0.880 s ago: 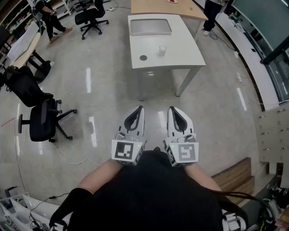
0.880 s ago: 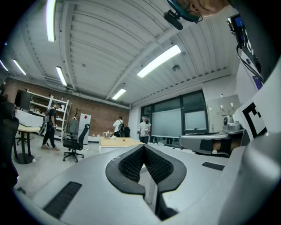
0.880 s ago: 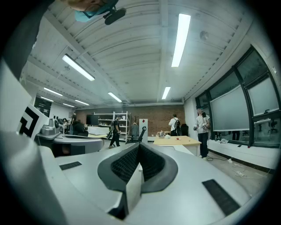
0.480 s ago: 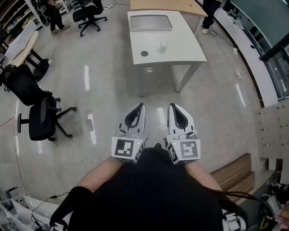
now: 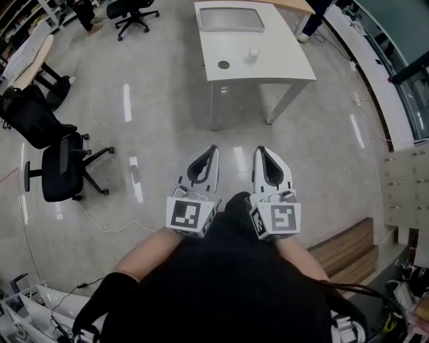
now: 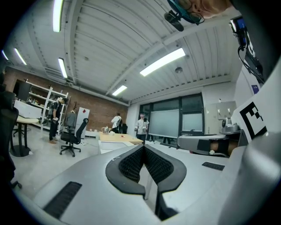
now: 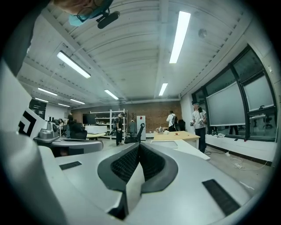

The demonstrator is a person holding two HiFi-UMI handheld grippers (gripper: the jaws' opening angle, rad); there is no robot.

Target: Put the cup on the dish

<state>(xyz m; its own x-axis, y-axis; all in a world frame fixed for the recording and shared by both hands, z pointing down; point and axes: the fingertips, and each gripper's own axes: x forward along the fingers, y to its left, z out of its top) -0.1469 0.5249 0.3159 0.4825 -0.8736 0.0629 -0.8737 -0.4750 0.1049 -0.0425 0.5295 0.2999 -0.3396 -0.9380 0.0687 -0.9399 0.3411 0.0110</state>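
Observation:
A small clear cup [image 5: 253,53] stands on a white table [image 5: 281,67] far ahead of me. Left of it on the same table lies a small dark round dish [image 5: 224,65]. My left gripper [image 5: 210,151] and right gripper [image 5: 262,152] are held side by side close to my body, well short of the table, over the floor. Both are shut with nothing between the jaws. In the left gripper view the left gripper [image 6: 143,147] points level across the room; the right gripper [image 7: 138,146] does the same in the right gripper view.
A grey tray [image 5: 230,19] lies at the table's far end, with a wooden table [image 7: 173,136] beyond. Black office chairs [image 5: 60,171] stand at the left on the glossy floor. A wooden bench [image 5: 348,251] is at my right. People stand far off.
The table with the cup and dish has shifted up and slightly right in the head view. Both grippers stay shut, side by side, a little lower in the frame.

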